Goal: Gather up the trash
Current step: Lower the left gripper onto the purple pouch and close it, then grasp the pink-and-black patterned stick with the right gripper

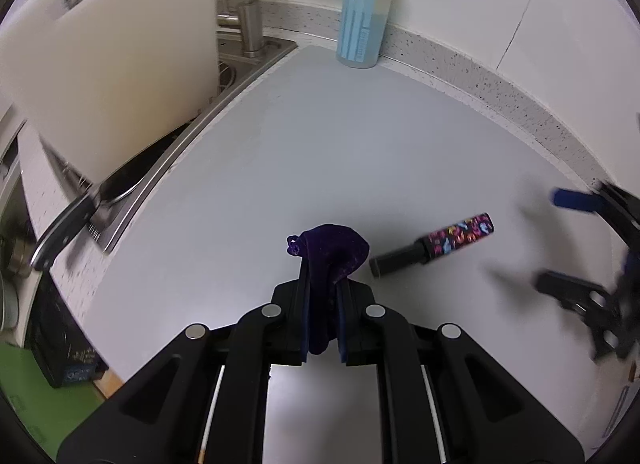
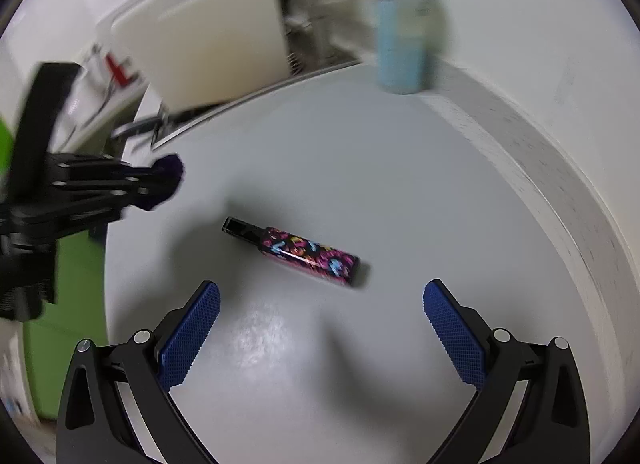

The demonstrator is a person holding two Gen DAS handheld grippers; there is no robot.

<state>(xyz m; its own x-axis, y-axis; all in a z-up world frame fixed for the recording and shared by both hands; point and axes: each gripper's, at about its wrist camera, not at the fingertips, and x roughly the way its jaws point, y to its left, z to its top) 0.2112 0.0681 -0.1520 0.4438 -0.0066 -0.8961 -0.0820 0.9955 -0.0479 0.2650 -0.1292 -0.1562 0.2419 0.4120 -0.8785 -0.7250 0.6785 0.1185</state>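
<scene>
Left gripper (image 1: 324, 292), low centre of the left wrist view, clamped on a crumpled purple wrapper (image 1: 334, 252), lifted off the counter (image 1: 280, 152). Right gripper (image 2: 322, 324), spread wide and empty, hovering just short of the patterned tube (image 2: 296, 250) lying flat mid-frame in the right wrist view. Likely step: one scrap secured, second piece being lined up. Next, probably: lower over the tube, straddle its narrow width, then close. No bin visible.

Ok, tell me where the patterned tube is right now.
The tube lies flat on the grey counter, just ahead of the open right gripper, to the right of the left gripper and its purple scrap.
</scene>
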